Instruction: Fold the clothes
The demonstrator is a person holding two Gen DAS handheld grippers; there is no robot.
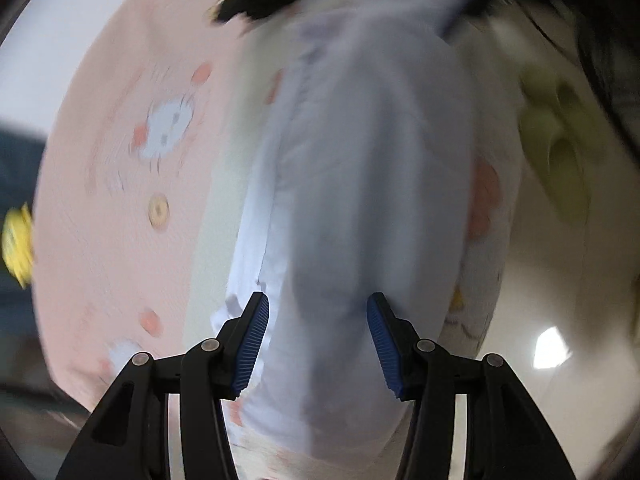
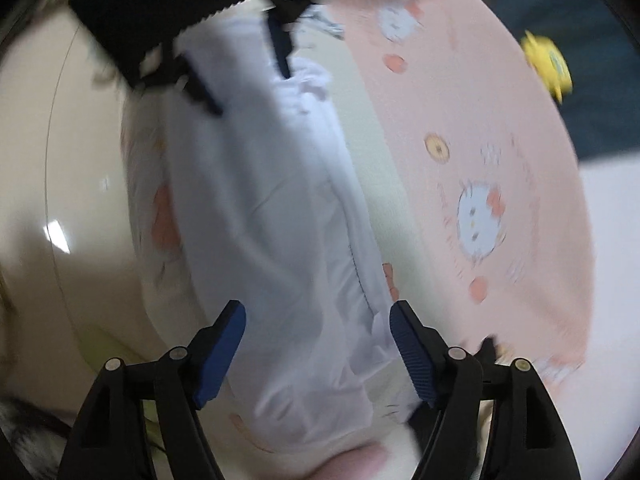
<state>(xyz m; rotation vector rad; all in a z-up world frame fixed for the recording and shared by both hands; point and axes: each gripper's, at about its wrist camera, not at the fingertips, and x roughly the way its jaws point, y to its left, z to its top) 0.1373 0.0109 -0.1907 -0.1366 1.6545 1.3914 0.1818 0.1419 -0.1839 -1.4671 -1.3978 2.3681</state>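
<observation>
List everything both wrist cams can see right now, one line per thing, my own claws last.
White garment: one, white, bunched into a long strip on the printed sheet, running away from both claws.
Printed sheet: one, pink with white cartoon cat faces and orange dots, spread under the garment.
Yellow object: one, yellow, past the sheet's far edge; too blurred to identify.
Floor: cream, glossy, beside the sheet.
Yellow-green item: one, on the floor beyond the sheet; blurred.
Left claw: black with blue pads, open, over the garment.
Right claw: black with blue pads, open, over the garment's other end.
</observation>
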